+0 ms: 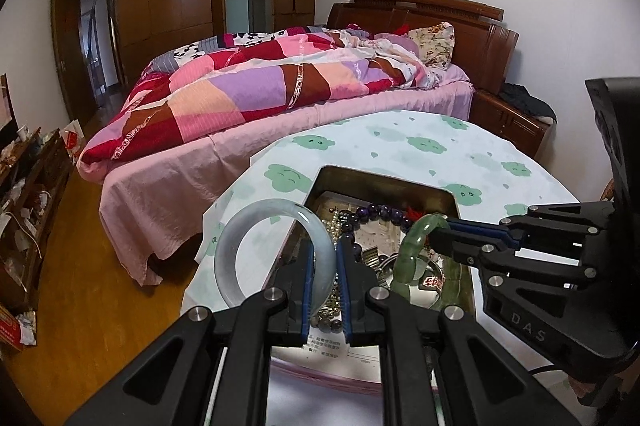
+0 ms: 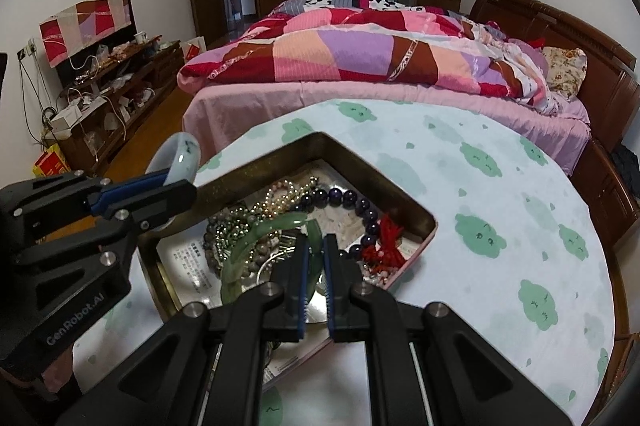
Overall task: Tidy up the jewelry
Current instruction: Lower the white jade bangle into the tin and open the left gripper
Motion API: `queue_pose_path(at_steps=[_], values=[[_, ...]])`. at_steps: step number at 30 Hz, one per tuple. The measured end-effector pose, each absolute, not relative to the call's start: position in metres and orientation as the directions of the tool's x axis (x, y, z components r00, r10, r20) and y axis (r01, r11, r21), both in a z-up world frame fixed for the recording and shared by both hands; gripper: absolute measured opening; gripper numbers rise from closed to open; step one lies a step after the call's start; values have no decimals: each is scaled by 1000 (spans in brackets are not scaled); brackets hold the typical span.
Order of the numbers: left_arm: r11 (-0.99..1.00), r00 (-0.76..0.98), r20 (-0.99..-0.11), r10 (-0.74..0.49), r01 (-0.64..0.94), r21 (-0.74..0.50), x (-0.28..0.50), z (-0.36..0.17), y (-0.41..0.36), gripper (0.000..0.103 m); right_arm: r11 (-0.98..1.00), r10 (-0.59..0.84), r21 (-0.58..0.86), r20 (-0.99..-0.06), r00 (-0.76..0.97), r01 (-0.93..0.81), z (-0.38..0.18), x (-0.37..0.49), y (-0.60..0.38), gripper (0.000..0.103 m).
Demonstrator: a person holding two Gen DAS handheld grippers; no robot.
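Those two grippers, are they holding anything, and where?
Left gripper pinches the pale bangle by its band; right gripper pinches the green bangle likewise.

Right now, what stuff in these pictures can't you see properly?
- Left wrist view: the near part of the metal tin, hidden behind the left tongs.
- Right wrist view: most of the pale bangle, hidden behind the left tongs.
- Both views: the print on the paper in the tin, too small to read.
- Right wrist view: the green bangle, its lower end behind the right tongs.
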State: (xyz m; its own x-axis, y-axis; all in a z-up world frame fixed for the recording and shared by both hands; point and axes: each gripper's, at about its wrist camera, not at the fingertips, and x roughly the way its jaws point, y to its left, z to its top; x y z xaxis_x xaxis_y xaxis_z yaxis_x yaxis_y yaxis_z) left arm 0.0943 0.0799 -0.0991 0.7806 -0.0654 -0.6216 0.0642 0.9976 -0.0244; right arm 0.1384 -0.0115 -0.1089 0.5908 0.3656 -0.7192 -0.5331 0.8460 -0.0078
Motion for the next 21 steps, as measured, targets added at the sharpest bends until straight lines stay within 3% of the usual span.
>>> queue_pose_path(at_steps=[21], values=[[985,755,-645,-121,169,13,95,-117,55,10,850,354,9,-751,558,-527,-126,145,-12,9]])
